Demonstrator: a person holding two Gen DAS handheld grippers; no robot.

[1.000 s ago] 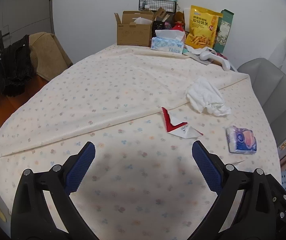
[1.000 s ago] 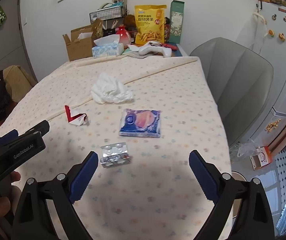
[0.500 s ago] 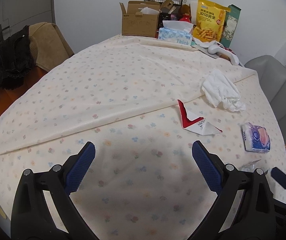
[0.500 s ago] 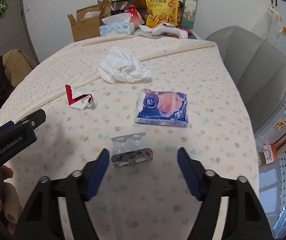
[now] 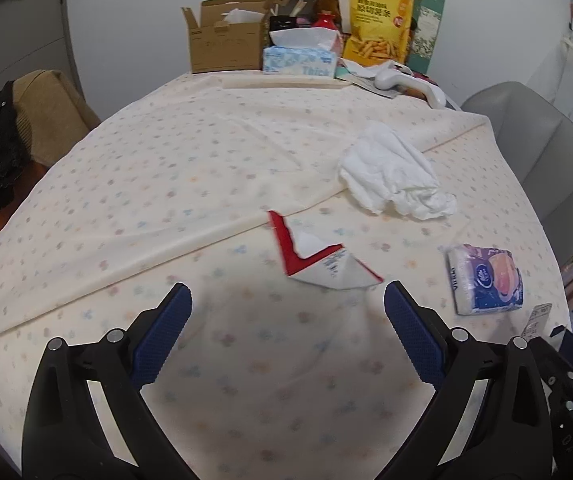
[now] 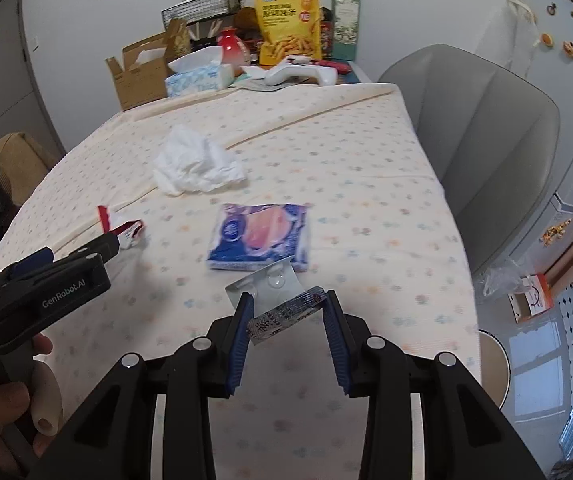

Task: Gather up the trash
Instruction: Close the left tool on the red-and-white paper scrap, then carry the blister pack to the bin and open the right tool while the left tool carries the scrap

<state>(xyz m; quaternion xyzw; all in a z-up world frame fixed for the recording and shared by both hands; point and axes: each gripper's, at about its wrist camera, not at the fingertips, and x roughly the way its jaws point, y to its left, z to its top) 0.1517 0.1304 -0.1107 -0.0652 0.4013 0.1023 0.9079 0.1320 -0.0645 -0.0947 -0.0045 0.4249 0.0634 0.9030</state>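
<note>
Right gripper point(image 6: 288, 306), jaws just closing, now pinches the blister pack point(image 6: 274, 300), so first trash is nearly secured; left gripper point(image 5: 286, 312) gapes wide.

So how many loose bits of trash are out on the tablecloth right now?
4: blister pack between the right gripper pads; tissue packet just beyond; crumpled tissue farther back; red-and-white wrapper ahead of the left gripper.

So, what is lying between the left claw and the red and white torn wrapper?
Nothing. In the left wrist view only bare flowered tablecloth separates the open left claw from the red and white wrapper.
</note>
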